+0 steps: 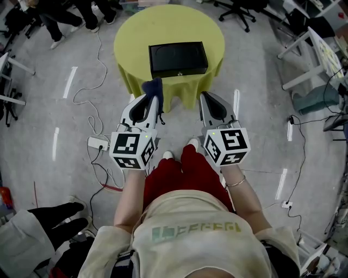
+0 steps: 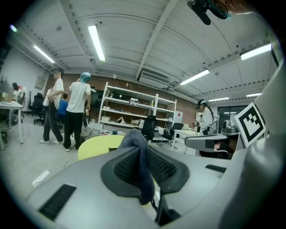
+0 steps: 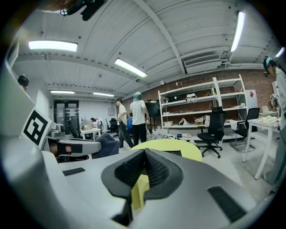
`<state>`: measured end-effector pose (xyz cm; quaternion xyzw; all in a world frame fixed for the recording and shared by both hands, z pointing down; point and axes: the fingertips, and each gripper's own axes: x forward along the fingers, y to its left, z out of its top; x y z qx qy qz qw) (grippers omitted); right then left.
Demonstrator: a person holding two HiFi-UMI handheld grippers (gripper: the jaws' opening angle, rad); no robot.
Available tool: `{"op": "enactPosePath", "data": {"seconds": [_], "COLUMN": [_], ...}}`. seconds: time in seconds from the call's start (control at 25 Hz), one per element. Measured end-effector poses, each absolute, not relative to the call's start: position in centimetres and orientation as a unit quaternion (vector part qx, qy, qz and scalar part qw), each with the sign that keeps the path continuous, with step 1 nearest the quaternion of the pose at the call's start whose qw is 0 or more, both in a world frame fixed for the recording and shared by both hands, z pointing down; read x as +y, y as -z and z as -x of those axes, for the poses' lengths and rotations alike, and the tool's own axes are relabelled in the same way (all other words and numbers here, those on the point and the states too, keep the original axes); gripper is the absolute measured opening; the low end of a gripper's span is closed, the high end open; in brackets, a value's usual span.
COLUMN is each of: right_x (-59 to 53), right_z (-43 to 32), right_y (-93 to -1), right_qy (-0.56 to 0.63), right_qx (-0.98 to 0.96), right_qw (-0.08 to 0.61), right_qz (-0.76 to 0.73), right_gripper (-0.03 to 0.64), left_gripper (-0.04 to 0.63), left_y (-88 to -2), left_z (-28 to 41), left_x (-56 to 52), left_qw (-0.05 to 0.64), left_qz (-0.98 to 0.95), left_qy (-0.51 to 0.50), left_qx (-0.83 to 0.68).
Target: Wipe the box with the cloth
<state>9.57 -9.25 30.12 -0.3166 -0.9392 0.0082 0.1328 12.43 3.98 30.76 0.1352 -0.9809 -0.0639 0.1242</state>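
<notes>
A flat black box [image 1: 178,58] lies on a round table under a yellow-green cover [image 1: 136,38]. My left gripper [image 1: 154,96] is shut on a dark blue cloth [image 1: 153,87], which sticks out past the jaw tips just short of the table's near edge. In the left gripper view the cloth [image 2: 142,167] hangs pinched between the ribbed pads. My right gripper [image 1: 205,99] is shut with nothing in it, level with the left one and near the table's front drape. The right gripper view shows the table top [image 3: 172,145] ahead and the cloth [image 3: 107,144] at the left.
Cables and a white power strip [image 1: 98,143] lie on the floor at my left. Office chairs [image 1: 239,11] stand beyond the table, desks [image 1: 310,54] to the right. People [image 2: 77,109] stand by shelving [image 2: 134,107] in the background. A seated person's legs [image 1: 60,217] are at lower left.
</notes>
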Motion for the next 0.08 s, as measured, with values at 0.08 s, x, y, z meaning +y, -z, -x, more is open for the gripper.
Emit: {"op": "enactPosePath", "data": {"seconds": [0.08], "right_x": [-9.32], "right_z": [-10.08], "right_y": [-29.50], "right_qy": [-0.010], "right_qx": [-0.940], "right_qw": [0.127], "right_qz": [0.315], "right_gripper": [0.035], "left_gripper": [0.060], "left_y": [-30.25], "left_z": [-13.08], "left_x": [3.97], "left_qw": [0.121], "left_qz": [-0.136], "left_qy": [0.063], "left_qx": [-0.981]}}
